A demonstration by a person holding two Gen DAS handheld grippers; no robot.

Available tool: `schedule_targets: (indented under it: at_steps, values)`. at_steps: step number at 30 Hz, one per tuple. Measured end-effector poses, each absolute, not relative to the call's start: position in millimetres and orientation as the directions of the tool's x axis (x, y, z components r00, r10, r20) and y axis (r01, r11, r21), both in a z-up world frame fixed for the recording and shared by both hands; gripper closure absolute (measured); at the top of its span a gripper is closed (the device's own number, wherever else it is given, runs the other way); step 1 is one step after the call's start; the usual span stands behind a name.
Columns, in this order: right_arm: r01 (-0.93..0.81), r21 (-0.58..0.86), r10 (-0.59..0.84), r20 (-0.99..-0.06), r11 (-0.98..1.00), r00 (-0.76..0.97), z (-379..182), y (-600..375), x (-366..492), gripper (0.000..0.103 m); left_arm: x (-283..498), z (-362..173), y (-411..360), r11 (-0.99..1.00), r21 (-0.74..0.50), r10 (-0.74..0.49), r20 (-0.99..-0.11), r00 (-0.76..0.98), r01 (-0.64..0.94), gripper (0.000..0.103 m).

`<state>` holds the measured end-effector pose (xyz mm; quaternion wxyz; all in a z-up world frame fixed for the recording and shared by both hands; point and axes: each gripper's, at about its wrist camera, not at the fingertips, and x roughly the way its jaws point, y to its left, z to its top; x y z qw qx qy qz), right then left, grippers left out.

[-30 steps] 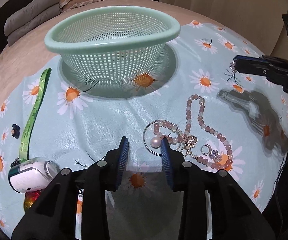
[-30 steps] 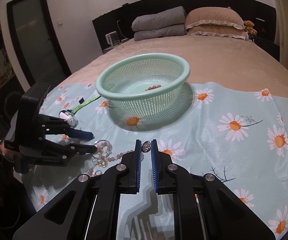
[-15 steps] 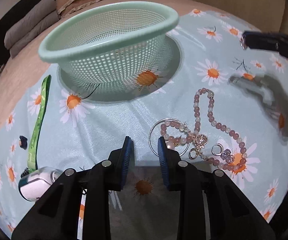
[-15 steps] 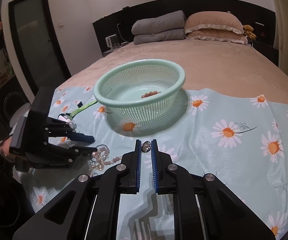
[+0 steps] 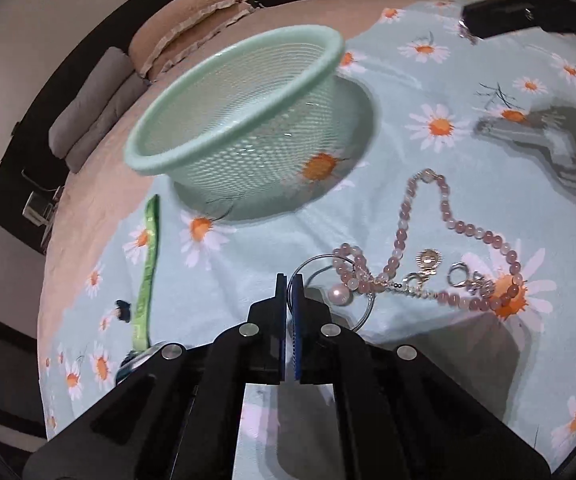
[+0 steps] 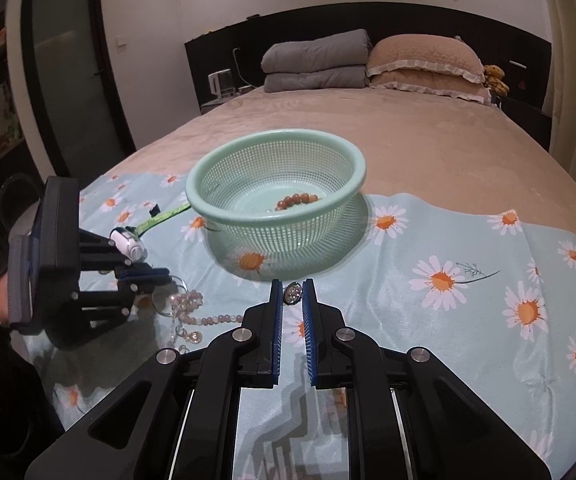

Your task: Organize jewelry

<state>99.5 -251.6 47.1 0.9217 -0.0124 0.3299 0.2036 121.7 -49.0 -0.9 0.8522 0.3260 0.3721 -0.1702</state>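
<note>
A mint green basket (image 5: pixel 247 120) stands on a daisy-print cloth (image 5: pixel 428 80); in the right wrist view (image 6: pixel 275 188) it holds a brown bead bracelet (image 6: pixel 298 200). A pink bead necklace (image 5: pixel 448 220), a thin silver hoop with a pearl (image 5: pixel 340 294) and small charms (image 5: pixel 428 260) lie on the cloth. My left gripper (image 5: pixel 288 280) is shut, its tips at the hoop's left edge; whether it pinches the hoop is unclear. My right gripper (image 6: pixel 292 286) is shut on a small jewelled piece (image 6: pixel 292 293), held above the cloth in front of the basket.
A green strap (image 5: pixel 147 260) and a small white device (image 6: pixel 127 242) lie left of the basket. The bed (image 6: pixel 408 140) stretches behind, with pillows (image 6: pixel 424 64) and folded grey blankets (image 6: pixel 316 60) at the headboard.
My left gripper closed from wide open to shut and tilted, its tips now at the hoop. My right gripper rose slightly, still holding the small piece.
</note>
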Motion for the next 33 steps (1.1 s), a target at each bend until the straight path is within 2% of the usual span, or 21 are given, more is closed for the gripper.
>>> schedule_targets:
  at_steps: [7, 15, 17, 19, 20, 23, 27, 29, 33]
  values:
    - [-0.383, 0.109, 0.374, -0.563, 0.917, 0.737, 67.2, -244.0, 92.6, 0.093, 101.6, 55.8, -33.7, 0.768, 0.493, -0.04, -0.602, 0.798, 0.41, 0.101]
    - [-0.412, 0.109, 0.4, -0.547, 0.905, 0.735, 75.1, -229.3, 94.9, 0.093, 72.2, 117.7, -41.0, 0.803, 0.449, -0.171, -0.457, 0.873, 0.392, 0.101]
    - [-0.415, 0.11, 0.404, -0.545, 0.903, 0.735, 75.1, -227.7, 96.0, 0.093, 82.0, 113.2, -42.1, 0.814, 0.41, -0.201, -0.467, 0.861, 0.412, 0.101]
    - [-0.412, 0.114, 0.403, -0.549, 0.904, 0.732, 73.5, -227.8, 97.8, 0.093, 103.4, 89.3, -43.9, 0.81, 0.429, -0.131, -0.534, 0.835, 0.401, 0.101]
    - [-0.41, 0.112, 0.4, -0.551, 0.905, 0.733, 73.2, -227.6, 97.3, 0.093, 103.0, 89.1, -42.5, 0.818, 0.398, -0.15, -0.548, 0.823, 0.415, 0.101]
    - [-0.413, 0.117, 0.405, -0.548, 0.903, 0.732, 73.3, -229.5, 98.3, 0.093, 89.3, 111.2, -45.0, 0.82, 0.378, -0.213, -0.495, 0.842, 0.43, 0.101]
    - [-0.413, 0.173, 0.438, -0.536, 0.894, 0.722, 72.0, -233.9, 103.6, 0.093, 104.9, 105.5, -36.4, 0.848, 0.331, -0.198, -0.527, 0.826, 0.414, 0.101]
    - [-0.424, 0.185, 0.454, -0.521, 0.887, 0.722, 74.7, -233.0, 106.7, 0.093, 107.0, 109.0, -35.1, 0.854, 0.333, -0.193, -0.511, 0.838, 0.4, 0.101]
    - [-0.445, 0.201, 0.484, -0.479, 0.873, 0.733, 87.0, -224.8, 117.8, 0.093, 118.8, 118.9, -22.5, 0.89, 0.248, -0.224, -0.493, 0.84, 0.383, 0.101]
